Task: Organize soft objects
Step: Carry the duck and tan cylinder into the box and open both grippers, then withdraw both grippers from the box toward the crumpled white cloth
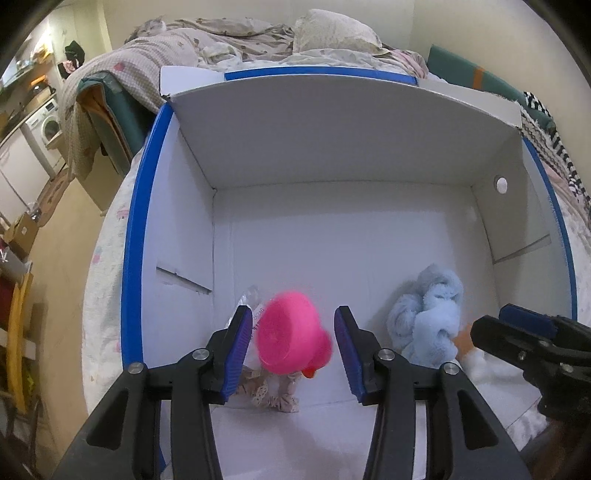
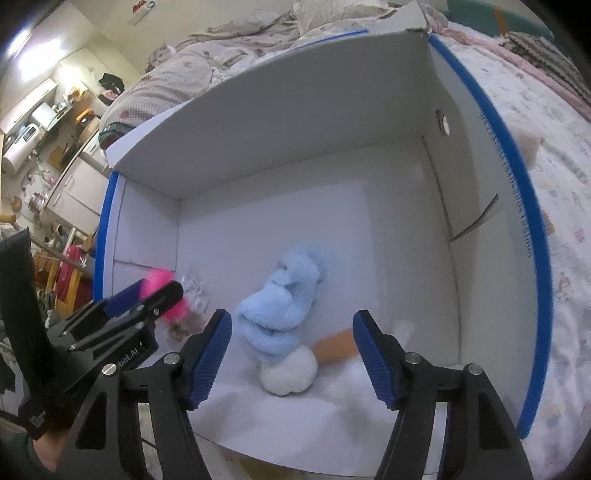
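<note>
A white cardboard box with blue rims (image 1: 137, 236) (image 2: 517, 177) stands on a bed. Inside it, a blurred pink plush (image 1: 290, 338) (image 2: 162, 288) is between the fingers of my open left gripper (image 1: 293, 350), apart from both pads. Under it lie a beige scrunchie (image 1: 275, 398) and a clear wrapper (image 1: 251, 297). A light blue fluffy cloth (image 1: 428, 321) (image 2: 284, 314) lies to the right, beside a white pompom (image 2: 288, 373) and an orange piece (image 2: 336, 345). My right gripper (image 2: 291, 354) is open above the blue cloth and shows in the left wrist view (image 1: 517, 325).
Rumpled bedding and a pillow (image 1: 332, 33) lie behind the box. A patterned sheet (image 2: 569, 229) spreads to the right. A washing machine (image 1: 46, 127) and shelves stand at far left beyond the bed.
</note>
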Tool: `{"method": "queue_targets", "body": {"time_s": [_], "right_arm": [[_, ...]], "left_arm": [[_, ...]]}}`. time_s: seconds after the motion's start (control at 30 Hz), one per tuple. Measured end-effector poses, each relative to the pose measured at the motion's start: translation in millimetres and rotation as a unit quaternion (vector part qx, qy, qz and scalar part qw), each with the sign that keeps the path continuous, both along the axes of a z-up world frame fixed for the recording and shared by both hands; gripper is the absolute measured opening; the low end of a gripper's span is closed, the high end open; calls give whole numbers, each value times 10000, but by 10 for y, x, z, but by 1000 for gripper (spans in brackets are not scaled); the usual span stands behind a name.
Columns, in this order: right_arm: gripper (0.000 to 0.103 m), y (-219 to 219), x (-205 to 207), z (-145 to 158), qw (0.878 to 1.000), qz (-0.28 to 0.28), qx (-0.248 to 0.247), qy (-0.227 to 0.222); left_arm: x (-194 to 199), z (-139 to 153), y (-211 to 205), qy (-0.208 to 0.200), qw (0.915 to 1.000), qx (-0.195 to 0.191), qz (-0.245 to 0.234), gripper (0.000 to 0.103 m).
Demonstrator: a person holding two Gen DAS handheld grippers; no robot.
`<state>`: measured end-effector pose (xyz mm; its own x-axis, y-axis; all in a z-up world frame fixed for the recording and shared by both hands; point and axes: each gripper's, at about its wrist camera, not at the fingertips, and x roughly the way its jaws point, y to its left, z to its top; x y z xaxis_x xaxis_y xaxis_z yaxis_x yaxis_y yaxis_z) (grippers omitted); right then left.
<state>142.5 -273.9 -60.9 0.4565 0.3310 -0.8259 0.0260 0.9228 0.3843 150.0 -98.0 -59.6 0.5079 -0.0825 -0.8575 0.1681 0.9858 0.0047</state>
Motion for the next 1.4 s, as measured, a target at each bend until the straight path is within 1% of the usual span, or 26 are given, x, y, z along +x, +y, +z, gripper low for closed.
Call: {"method": "queue_targets", "body": {"time_s": [0.03,0.07,0.1,0.13,0.17,0.2,0.3,0.4,0.5,0.57,0.7,0.73,0.87,1.0,1.17,1.37,1.4], "right_arm": [[77,-3,2,5,10000,-19,-3,-10],[89,-11,-3,9,10000,-56,6,-37],[97,-24,-14,26,9999,-116,14,-93],[103,-35,-25,45,9997,-165,22,-162],[103,-46,-40,79,9994,-207,44,-280],[103,-48,-49,110,9991,-236,44,-355],[103,-73,-61,168,9981,-327,35,-521],[103,-87,-67,187,9977,-383,21,-563],[103,-77,-62,174,9979,-389,22,-520],[103,-75,-70,174,9980,-376,16,-513],[103,-81,-141,201,9979,-356,-12,-548],[103,-86,-155,201,9978,-355,10,-554],[103,-97,-235,232,9975,-379,26,-593],[103,-112,-323,265,9972,-421,43,-619],[103,-107,-438,303,9969,-402,-91,-665],[103,-43,-578,345,9963,-299,-330,-732],[103,-29,-602,341,9963,-289,-379,-721]], "left_arm": [[-6,14,2,-23,10000,-28,15,52],[-14,33,-4,-59,10000,-69,1,53],[-31,57,-12,-135,9999,-60,-16,54],[-40,77,-23,-192,9998,-13,-20,56],[-49,94,-38,-237,9997,41,-24,63],[-57,104,-38,-244,9997,42,-22,66],[-64,113,-1,-216,9998,-46,4,66],[-69,122,24,-209,9997,65,99,66],[-121,176,27,-362,9990,219,119,66],[-151,221,26,-432,9987,256,124,66],[-212,295,61,-315,9995,-54,33,66],[-228,310,74,-300,9995,-79,35,66],[-304,363,104,-338,9994,-38,44,66],[-384,417,171,-385,9992,-116,8,66],[-488,451,283,-313,9993,-199,110,66],[-692,483,384,-299,9993,-168,176,66],[-730,488,412,-303,9991,-225,177,66]]}}
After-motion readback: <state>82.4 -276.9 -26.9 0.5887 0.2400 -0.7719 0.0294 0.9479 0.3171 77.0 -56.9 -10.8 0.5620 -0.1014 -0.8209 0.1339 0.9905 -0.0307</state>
